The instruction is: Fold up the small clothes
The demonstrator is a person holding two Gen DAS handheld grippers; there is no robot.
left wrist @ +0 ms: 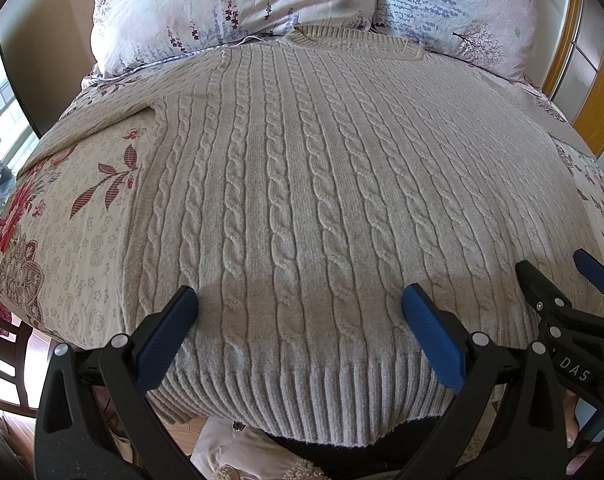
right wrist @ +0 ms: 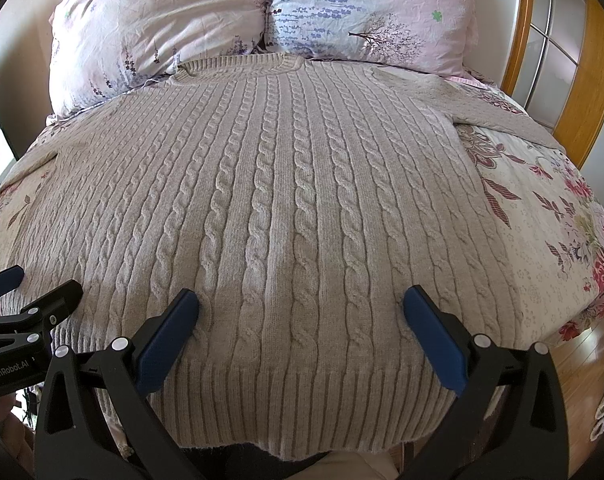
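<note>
Left wrist view: left hand-held gripper (left wrist: 300, 300) spread wide, holding nothing, blue pads hovering over the near part of the cable-knit sweater (left wrist: 302, 184). Sweater flat on the bed (left wrist: 62, 240), collar far, ribbed hem near and spilling over the bed edge. Right hand-held gripper (left wrist: 558, 276) in at near right, also over the hem.

Likely trouble: thick knit; a pinch catching only the top layer would drag front from back and bunch the fold. Overhanging hem could slide further off if tugged toward the near side. Uneven lift between the two sides would skew the fold.

Right wrist view: right gripper equally wide apart, empty, above the hem zone. Right sleeve (right wrist: 498, 110) running off far right.

Floral bedspread; two pillows (right wrist: 162, 40) at the far end; wooden door frame (right wrist: 582, 80) far right; wooden floor (right wrist: 582, 344) near right.
</note>
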